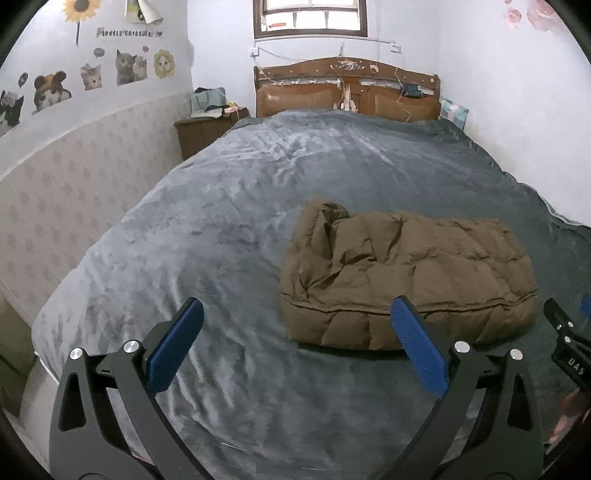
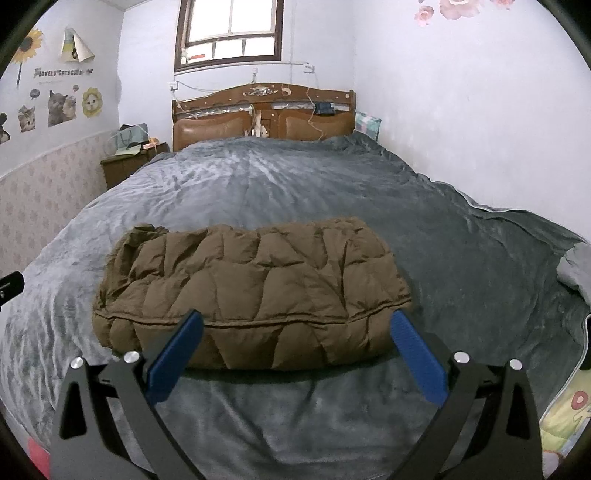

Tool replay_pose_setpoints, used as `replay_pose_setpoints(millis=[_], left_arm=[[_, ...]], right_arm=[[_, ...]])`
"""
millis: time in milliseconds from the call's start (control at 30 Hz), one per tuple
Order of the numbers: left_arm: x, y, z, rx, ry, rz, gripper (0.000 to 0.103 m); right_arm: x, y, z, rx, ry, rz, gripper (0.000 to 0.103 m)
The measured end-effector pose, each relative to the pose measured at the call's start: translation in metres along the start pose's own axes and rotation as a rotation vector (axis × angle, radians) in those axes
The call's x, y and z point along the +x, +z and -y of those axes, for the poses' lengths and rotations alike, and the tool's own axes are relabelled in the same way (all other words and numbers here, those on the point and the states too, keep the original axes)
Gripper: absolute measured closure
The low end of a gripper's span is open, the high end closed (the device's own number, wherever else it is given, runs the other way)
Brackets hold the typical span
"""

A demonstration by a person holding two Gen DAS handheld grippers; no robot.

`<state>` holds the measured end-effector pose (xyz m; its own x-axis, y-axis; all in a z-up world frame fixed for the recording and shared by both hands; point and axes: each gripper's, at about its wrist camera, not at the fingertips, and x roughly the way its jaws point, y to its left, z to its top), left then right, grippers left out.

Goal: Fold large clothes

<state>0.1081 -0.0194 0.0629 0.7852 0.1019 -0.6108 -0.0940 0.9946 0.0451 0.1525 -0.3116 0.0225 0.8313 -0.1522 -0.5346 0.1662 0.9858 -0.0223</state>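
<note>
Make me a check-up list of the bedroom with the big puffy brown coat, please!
Surface: grey blanket covers the bed, rumpled.
Job's things: brown puffer coat lies folded in a bundle, apart from both grippers.
Clutter: bags and small items on the nightstand.
Grippers: left gripper open, empty; right gripper open, empty.
Cables: wires hang over the headboard.
Surroundings: window, cat stickers, pillow.

Brown quilted puffer jacket (image 2: pixel 251 291), folded into compact bundle, lying flat on grey bedspread (image 2: pixel 295 177).
</note>
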Motion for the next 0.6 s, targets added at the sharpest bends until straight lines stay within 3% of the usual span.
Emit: replay_pose_setpoints(millis=[600], left_arm=[[-0.0083, 0.0034, 0.0064, 0.02, 0.013, 0.016, 0.003]], right_arm=[[-0.0019, 0.0039, 0.0045, -0.006, 0.0, 0.011, 0.002]])
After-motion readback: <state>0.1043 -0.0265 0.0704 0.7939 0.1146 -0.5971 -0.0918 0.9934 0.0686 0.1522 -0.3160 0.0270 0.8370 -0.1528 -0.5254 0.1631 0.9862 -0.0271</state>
